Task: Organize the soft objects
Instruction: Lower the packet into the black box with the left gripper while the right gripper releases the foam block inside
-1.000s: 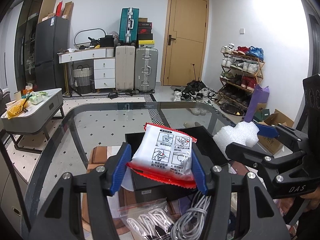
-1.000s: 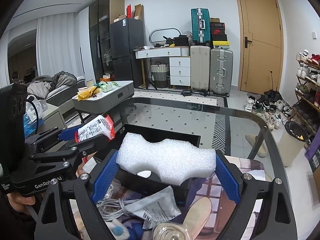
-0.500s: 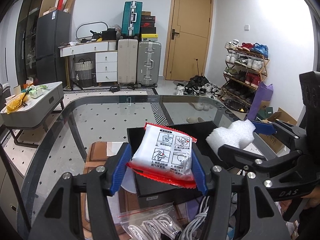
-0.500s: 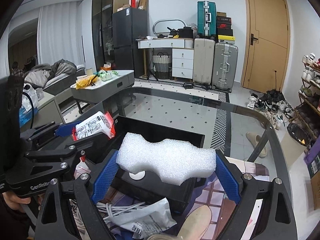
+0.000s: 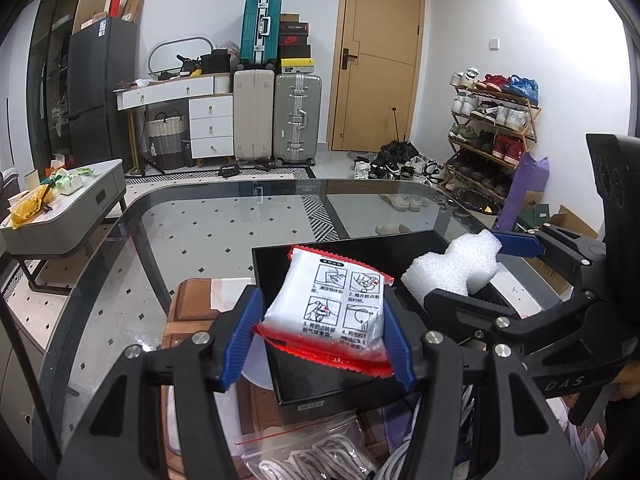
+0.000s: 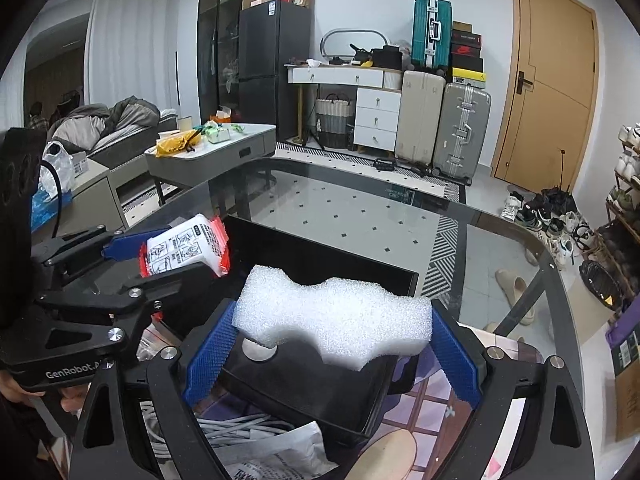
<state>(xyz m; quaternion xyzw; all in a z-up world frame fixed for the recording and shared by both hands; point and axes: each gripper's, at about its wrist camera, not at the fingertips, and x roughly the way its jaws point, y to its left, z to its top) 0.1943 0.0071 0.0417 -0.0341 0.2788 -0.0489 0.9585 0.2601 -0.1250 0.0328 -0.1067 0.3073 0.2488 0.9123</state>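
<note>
My left gripper (image 5: 320, 332) is shut on a white packet with red edges (image 5: 332, 308), held over the near left part of an open black box (image 5: 360, 252). That packet (image 6: 184, 248) and the left gripper (image 6: 160, 256) also show at the left of the right wrist view. A wavy white foam block (image 6: 332, 320) is clamped between the blue pads of my right gripper (image 6: 332, 344), above the black box (image 6: 320, 256). From the left wrist view, the foam (image 5: 452, 268) hangs over the box's right side.
The box sits on a glass table (image 5: 200, 232) with a rounded far edge. In front of it lie a bag of white cables (image 5: 320, 460), loose grey cables (image 6: 240, 428) and a printed plastic bag (image 6: 272, 460). A person's hand (image 6: 12, 392) grips the left tool.
Both grippers have moved forward and slightly down over the black box, which now looks larger beneath them. The packet and the foam stay gripped as before.
</note>
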